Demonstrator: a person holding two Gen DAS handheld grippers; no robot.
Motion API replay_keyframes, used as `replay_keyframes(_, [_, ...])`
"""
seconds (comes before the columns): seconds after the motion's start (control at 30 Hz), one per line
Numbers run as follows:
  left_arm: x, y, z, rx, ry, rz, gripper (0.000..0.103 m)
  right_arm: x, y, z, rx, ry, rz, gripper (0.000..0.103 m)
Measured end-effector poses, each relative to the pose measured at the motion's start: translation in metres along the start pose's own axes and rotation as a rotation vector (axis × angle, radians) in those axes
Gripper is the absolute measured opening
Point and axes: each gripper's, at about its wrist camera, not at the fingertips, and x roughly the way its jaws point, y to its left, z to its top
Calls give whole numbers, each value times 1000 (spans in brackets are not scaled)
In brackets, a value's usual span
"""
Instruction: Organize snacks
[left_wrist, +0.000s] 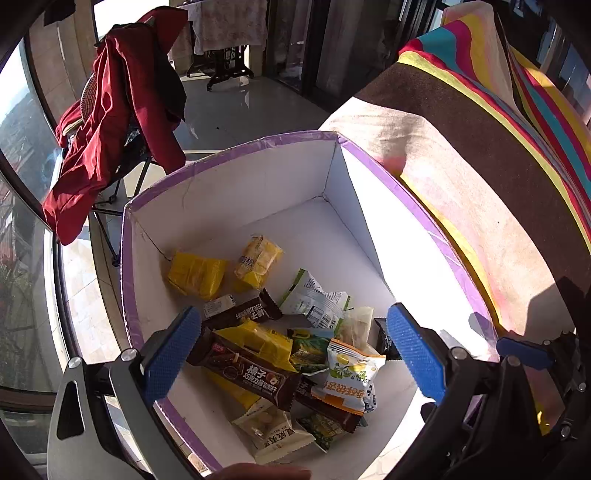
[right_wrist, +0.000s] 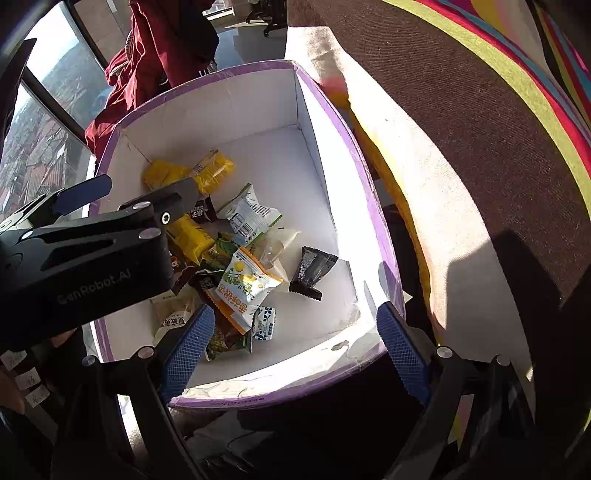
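Observation:
A white box with a purple rim (left_wrist: 236, 155) (right_wrist: 369, 206) holds a pile of snack packets. In the left wrist view my left gripper (left_wrist: 295, 354) is open over the pile, above a brown chocolate bar (left_wrist: 251, 376). A white and orange packet (left_wrist: 351, 373) (right_wrist: 247, 288), two yellow packets (left_wrist: 199, 273) (right_wrist: 166, 173) and a green and white packet (left_wrist: 317, 299) (right_wrist: 251, 214) lie in the box. My right gripper (right_wrist: 295, 347) is open above the box's near rim. A small black packet (right_wrist: 314, 266) lies apart on the right. The left gripper's black body (right_wrist: 88, 251) shows in the right wrist view.
A sofa cushion with a striped cloth (left_wrist: 480, 147) (right_wrist: 480, 129) stands right of the box. A chair with red clothing (left_wrist: 110, 122) stands behind it. A window (right_wrist: 40, 122) runs along the left. Tiled floor (left_wrist: 240, 107) lies beyond.

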Motion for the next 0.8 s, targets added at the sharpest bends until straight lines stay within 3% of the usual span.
replay_keyframes(0.8, [7, 3, -1, -2, 21, -5, 101, 7, 1, -2, 11, 26, 11, 86])
